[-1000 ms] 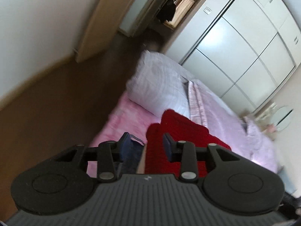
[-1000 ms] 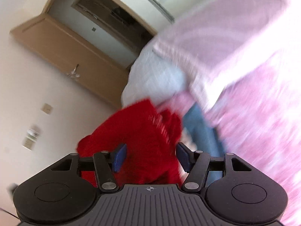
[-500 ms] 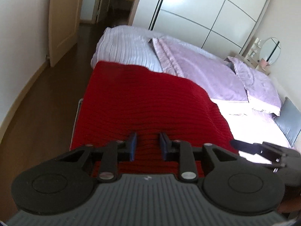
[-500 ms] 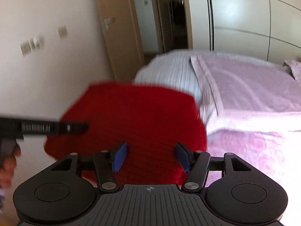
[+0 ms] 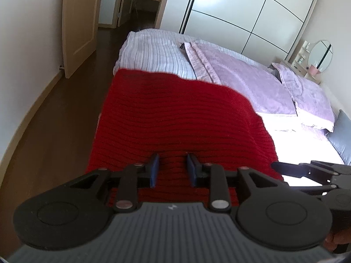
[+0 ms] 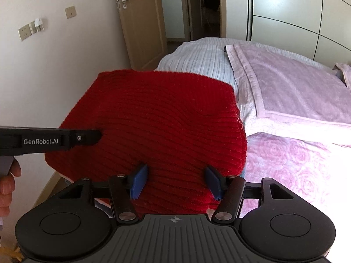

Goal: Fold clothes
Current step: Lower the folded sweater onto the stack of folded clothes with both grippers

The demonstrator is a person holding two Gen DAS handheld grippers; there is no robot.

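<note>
Left gripper point(image 5: 172, 171): narrow gap, jaws opening a little, red knit packed between the pads and seemingly pinched at the near edge. Sweater point(image 5: 175, 114): raised off the bed point(image 6: 296, 164), hanging as one broad ribbed panel between the two tools, far edge dropping toward the striped quilt. Right gripper point(image 6: 175, 182): jaws set wide, a thick bunch of knit filling the whole span between the pads, so likely clamped on a doubled layer. Step in hand, by the look of it: spreading the sweater flat before laying it down. Best done by firming the left pinch before any more slack creeps in, since heavy knit slips easily. Keep both tools level with each other and pull gently apart until the near edge runs straight. Then lower the far edge first onto the pink sheet, well short of the quilt. Avoid jerking; ribbed knit stretches and skews.
</note>
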